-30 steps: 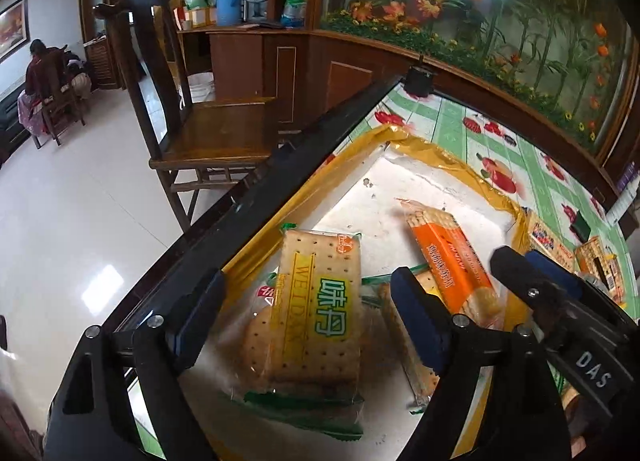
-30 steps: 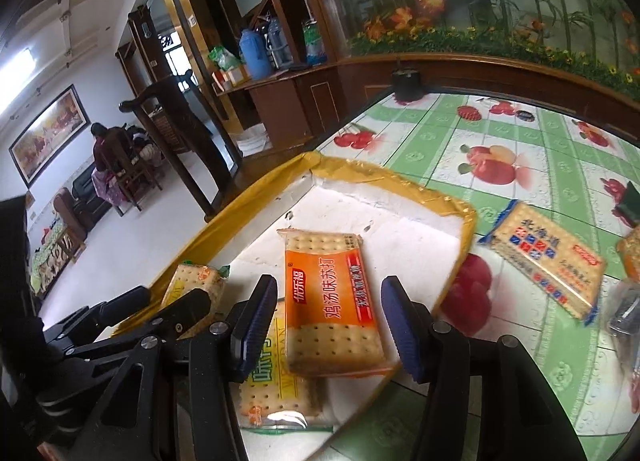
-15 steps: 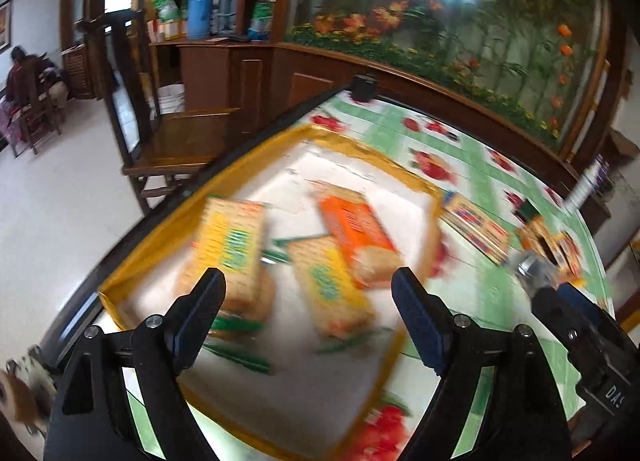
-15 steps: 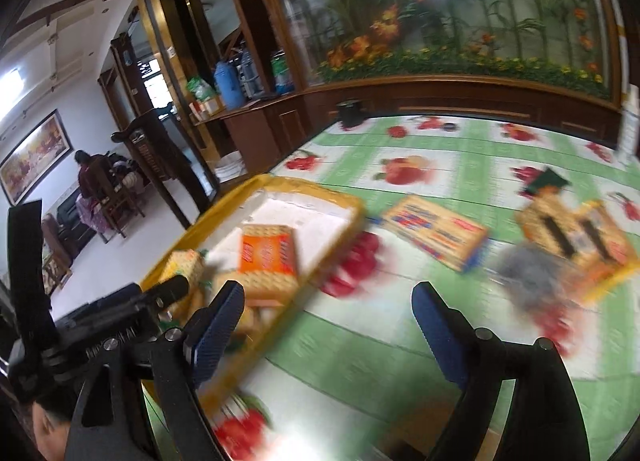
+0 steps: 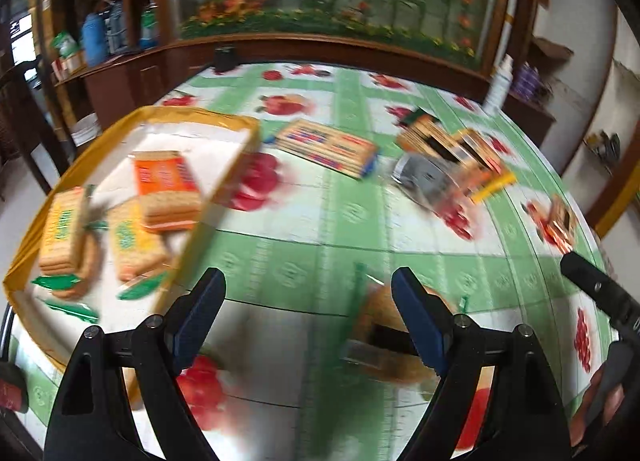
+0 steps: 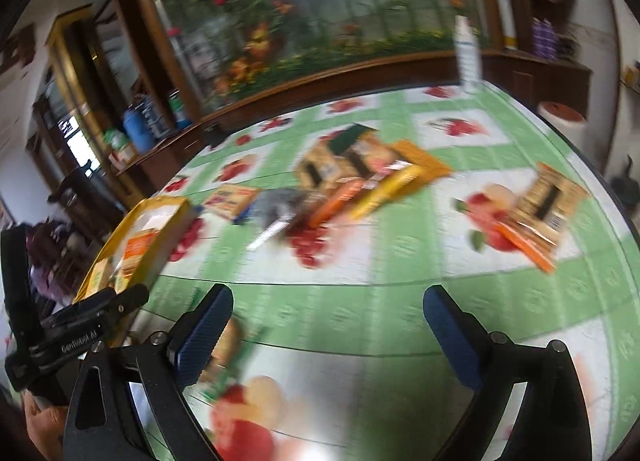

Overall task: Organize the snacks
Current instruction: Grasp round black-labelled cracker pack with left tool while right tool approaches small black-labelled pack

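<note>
A yellow-rimmed tray (image 5: 192, 113) at the table's left holds an orange biscuit packet (image 5: 166, 181) and two yellow cracker packets (image 5: 64, 229). My left gripper (image 5: 308, 285) hovers open over the green fruit-print cloth to the right of the tray, with nothing between its fingers. A round-biscuit packet (image 5: 380, 321) lies blurred by its right finger. My right gripper (image 6: 328, 301) is over the cloth too; its jaws are opening and nothing is between them. Loose snacks lie beyond: a blue-edged cracker pack (image 5: 328, 145), a mixed pile (image 6: 360, 177) and a separate packet (image 6: 540, 205).
A white bottle (image 6: 466, 49) stands at the table's far edge before a wooden cabinet with a flower-painted glass panel. A dark wooden chair and cupboards are left of the table. The tray (image 6: 168, 203) sits close to the left edge. Both views are motion-blurred.
Both grippers have swung to the right, away from the tray and out over the cloth. The right jaws stand much wider than before. The orange packet stays in the tray.
</note>
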The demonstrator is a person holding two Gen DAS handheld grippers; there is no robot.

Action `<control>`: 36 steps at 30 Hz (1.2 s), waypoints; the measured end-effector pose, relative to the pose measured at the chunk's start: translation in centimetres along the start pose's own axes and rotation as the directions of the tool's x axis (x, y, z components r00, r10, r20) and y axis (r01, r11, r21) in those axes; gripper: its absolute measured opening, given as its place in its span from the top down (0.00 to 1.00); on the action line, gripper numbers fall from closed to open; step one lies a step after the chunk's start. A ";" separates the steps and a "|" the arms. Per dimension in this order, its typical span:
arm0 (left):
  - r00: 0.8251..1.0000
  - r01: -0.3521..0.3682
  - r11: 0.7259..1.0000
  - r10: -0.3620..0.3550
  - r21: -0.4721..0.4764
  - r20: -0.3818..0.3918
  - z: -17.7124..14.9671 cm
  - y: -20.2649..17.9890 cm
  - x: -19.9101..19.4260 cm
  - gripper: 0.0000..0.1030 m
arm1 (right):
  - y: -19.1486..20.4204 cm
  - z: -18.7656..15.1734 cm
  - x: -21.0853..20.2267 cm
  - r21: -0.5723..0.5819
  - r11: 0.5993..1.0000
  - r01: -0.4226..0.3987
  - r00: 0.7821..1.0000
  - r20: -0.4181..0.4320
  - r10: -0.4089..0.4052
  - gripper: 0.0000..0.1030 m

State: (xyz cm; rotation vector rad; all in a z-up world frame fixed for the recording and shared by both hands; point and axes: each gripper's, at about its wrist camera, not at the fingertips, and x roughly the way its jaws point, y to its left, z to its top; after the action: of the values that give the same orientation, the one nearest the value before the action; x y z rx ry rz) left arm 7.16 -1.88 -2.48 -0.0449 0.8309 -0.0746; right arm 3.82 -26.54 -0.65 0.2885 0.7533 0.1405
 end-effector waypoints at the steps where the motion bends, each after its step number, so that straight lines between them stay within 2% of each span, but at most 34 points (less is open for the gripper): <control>1: 1.000 0.002 1.000 -0.002 0.013 -0.008 -0.2 -0.6 0.2 0.17 | -0.7 -0.1 -0.3 0.010 1.000 0.008 1.000 0.003 -0.008 0.05; 4: 0.999 0.015 0.997 -0.013 0.070 -0.031 -0.8 -2.4 0.7 0.17 | -2.5 -0.5 -0.8 0.041 0.999 0.022 1.000 0.006 -0.022 0.05; 9: 0.999 0.032 0.986 -0.025 0.163 -0.048 -1.7 -4.7 1.2 0.11 | -4.2 -0.9 -1.4 0.067 0.997 0.031 0.999 0.006 -0.032 0.05; 10: 0.998 0.033 0.984 -0.023 0.175 -0.058 -1.9 -4.9 1.4 0.00 | -4.4 -1.0 -1.5 0.070 0.997 0.032 0.999 0.007 -0.032 0.05; 13: 0.998 0.020 0.976 -0.008 0.215 -0.058 -2.3 -5.7 1.6 0.00 | -5.1 -0.9 -1.8 0.081 0.996 0.042 0.999 0.009 -0.043 0.05; 17: 0.998 0.040 0.971 -0.025 0.238 -0.065 -2.6 -6.3 1.7 0.00 | -6.6 -0.6 -1.9 0.111 0.990 0.090 0.996 0.004 -0.091 0.05; 23: 0.996 0.047 0.964 -0.027 0.261 -0.082 -2.8 -6.9 2.6 0.00 | -11.0 0.3 -1.1 0.234 0.953 0.194 0.981 -0.037 -0.190 0.05; 27: 0.997 0.011 0.958 0.013 0.285 -0.082 -3.0 -7.2 3.4 0.00 | -13.3 1.2 0.0 0.302 0.927 0.225 0.974 -0.069 -0.214 0.05; 30: 0.996 0.006 0.963 0.018 0.271 -0.083 -2.8 -6.8 3.5 0.00 | -14.0 1.8 1.1 0.324 0.911 0.257 0.966 -0.094 -0.240 0.05; 33: 0.996 0.012 0.964 0.011 0.267 -0.086 -2.7 -6.7 3.6 0.00 | -14.4 3.0 2.9 0.330 0.890 0.314 0.949 -0.137 -0.284 0.05; 36: 0.996 0.017 0.963 0.007 0.268 -0.088 -2.7 -6.7 3.7 0.00 | -14.6 4.1 4.4 0.310 0.859 0.407 0.913 -0.172 -0.370 0.04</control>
State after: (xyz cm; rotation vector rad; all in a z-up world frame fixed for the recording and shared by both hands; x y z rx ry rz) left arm 7.34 -8.93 -6.55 0.2134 0.9032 -0.1944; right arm 10.17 -40.26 -5.22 0.4528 0.9288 -0.3679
